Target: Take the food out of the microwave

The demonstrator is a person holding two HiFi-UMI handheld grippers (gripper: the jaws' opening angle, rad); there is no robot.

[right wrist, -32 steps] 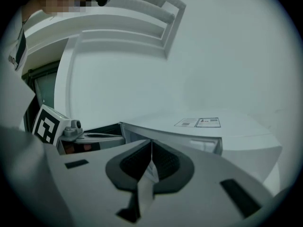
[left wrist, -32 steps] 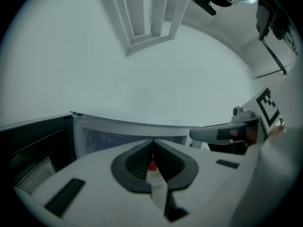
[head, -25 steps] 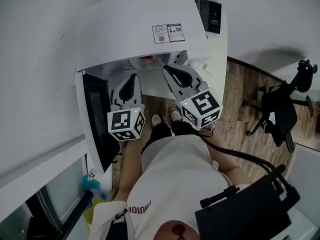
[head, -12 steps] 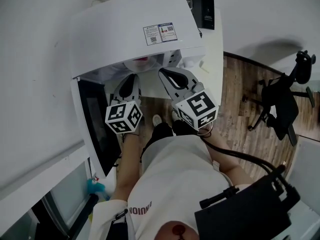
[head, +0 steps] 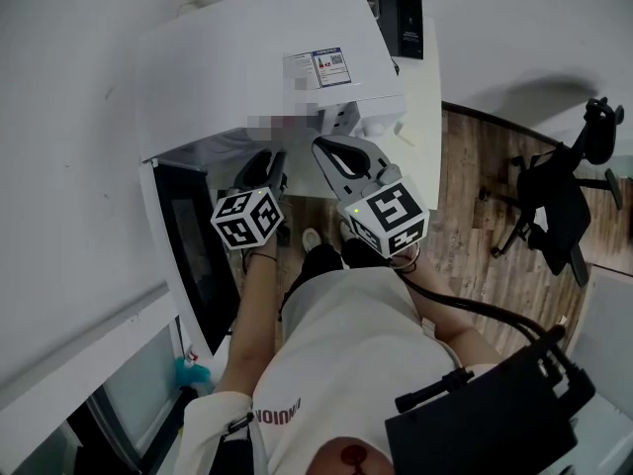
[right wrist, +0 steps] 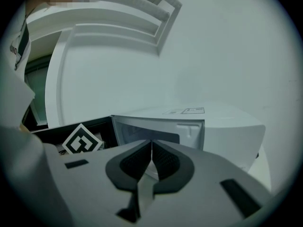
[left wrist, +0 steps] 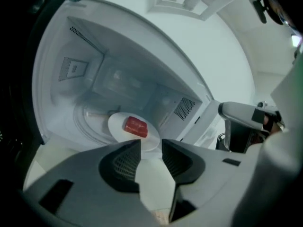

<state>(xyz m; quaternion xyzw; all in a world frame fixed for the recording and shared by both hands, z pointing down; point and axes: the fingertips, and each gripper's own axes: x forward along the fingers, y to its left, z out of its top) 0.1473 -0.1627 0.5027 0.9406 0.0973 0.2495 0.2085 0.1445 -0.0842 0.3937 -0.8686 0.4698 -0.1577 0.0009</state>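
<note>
A white microwave (head: 267,57) stands open, its dark door (head: 193,255) swung out to the left. In the left gripper view a red piece of food (left wrist: 136,126) lies on a white plate (left wrist: 118,123) on the turntable inside. My left gripper (left wrist: 151,148) sits just in front of the plate's near rim, its jaws opening, and nothing is between them. In the head view the left gripper (head: 269,164) points into the cavity mouth. My right gripper (right wrist: 151,154) is shut and empty, held before the microwave (right wrist: 208,126); in the head view the right gripper (head: 336,154) hangs right of the left one.
The open door (right wrist: 71,138) stands at the left of both grippers. The microwave's control panel side (head: 381,117) is right of the cavity. A black office chair (head: 564,196) stands on the wood floor at the right. A black box (head: 401,13) lies behind the microwave.
My left gripper has sunk, rolled and reached further into the cavity mouth, and its jaws have parted. The right gripper has barely moved.
</note>
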